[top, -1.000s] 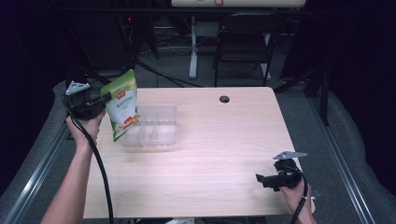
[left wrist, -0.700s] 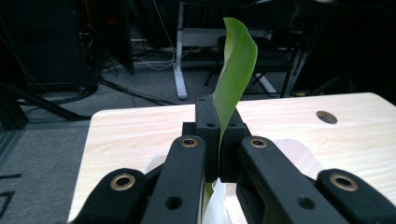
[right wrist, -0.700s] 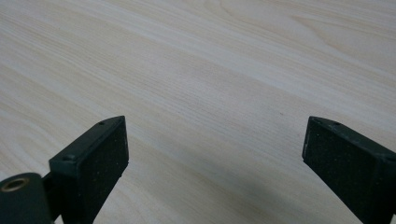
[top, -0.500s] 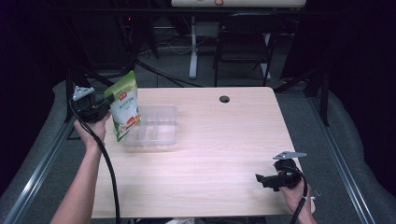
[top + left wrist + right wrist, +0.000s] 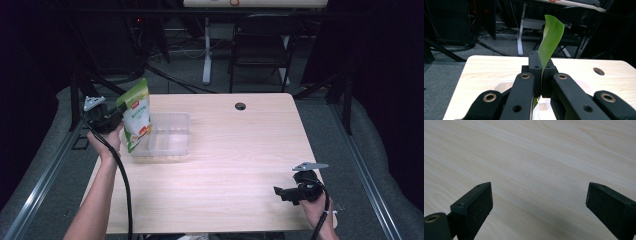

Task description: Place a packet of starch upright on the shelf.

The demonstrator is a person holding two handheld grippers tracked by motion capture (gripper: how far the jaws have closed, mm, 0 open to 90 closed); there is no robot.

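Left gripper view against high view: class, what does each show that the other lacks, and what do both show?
Left gripper view: the black jaws pressed shut on the green pouch's edge, seen edge-on. High view: the pouch's printed face, the clear tray beside it, both forearms, and the right gripper resting near the table's right corner. Both: the pouch, the left gripper, the wooden table and its round hole.

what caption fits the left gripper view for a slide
Left gripper shut on the edge of a green pouch, held upright above a wooden table.
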